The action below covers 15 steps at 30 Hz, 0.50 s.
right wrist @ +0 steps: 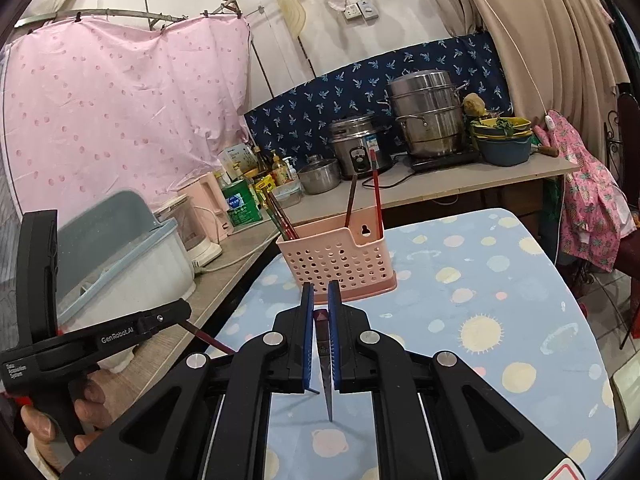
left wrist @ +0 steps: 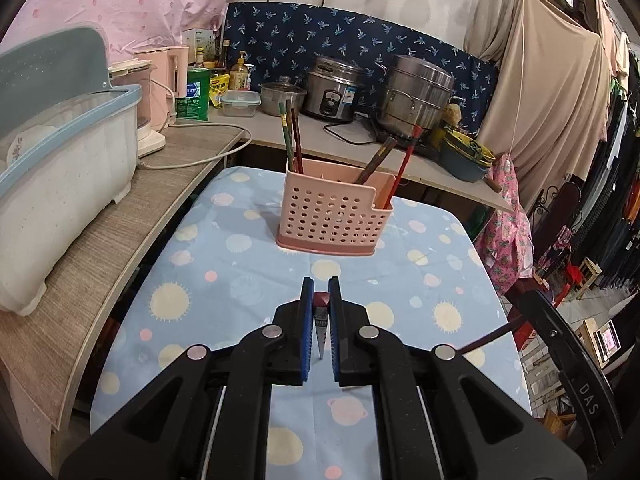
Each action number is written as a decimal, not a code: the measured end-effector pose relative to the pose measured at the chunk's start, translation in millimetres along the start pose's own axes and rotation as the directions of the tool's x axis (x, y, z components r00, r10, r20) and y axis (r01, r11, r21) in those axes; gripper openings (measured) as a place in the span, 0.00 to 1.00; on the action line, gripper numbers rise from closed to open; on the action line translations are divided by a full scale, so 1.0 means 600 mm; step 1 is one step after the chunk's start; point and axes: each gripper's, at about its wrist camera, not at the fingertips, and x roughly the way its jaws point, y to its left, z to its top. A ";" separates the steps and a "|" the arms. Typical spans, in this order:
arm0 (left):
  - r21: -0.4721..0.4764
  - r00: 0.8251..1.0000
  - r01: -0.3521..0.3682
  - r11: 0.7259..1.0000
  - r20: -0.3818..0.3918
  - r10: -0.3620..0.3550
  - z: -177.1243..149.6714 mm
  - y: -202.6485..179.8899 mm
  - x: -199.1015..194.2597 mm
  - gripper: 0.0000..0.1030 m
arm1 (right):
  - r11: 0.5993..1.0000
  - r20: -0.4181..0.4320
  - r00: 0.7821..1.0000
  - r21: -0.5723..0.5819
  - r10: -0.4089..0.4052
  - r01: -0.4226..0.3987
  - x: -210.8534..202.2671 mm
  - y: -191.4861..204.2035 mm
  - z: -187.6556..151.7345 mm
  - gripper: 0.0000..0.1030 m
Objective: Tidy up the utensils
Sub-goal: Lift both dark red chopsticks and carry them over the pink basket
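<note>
A pink perforated utensil holder (left wrist: 332,216) stands on the blue spotted tablecloth (left wrist: 224,280) with several chopsticks (left wrist: 294,140) leaning in it; it also shows in the right wrist view (right wrist: 340,264). My left gripper (left wrist: 321,300) is shut on a dark red chopstick (left wrist: 321,320), seen end-on, a short way in front of the holder. My right gripper (right wrist: 320,300) is shut on another dark red chopstick (right wrist: 326,360), just in front of the holder. The left gripper (right wrist: 188,316) with its chopstick shows at the left of the right wrist view.
A covered dish rack (left wrist: 60,184) sits on the wooden counter (left wrist: 120,240) to the left. A pink kettle (left wrist: 172,76), bottles, a rice cooker (left wrist: 332,88) and a steel steamer pot (left wrist: 416,96) stand on the back counter. Clothes hang at the right.
</note>
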 end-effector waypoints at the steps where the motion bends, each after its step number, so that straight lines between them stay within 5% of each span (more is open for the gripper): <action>1: -0.004 1.000 0.002 1.000 -0.003 -0.002 0.007 0.003 0.005 0.07 | 1.000 0.001 1.000 0.001 0.004 -0.004 0.005 0.000 0.004 0.07; 15: -0.013 0.997 -0.020 1.000 0.080 0.021 0.137 0.017 0.016 0.07 | 0.999 0.094 0.994 0.006 0.053 -0.054 0.067 -0.006 0.141 0.07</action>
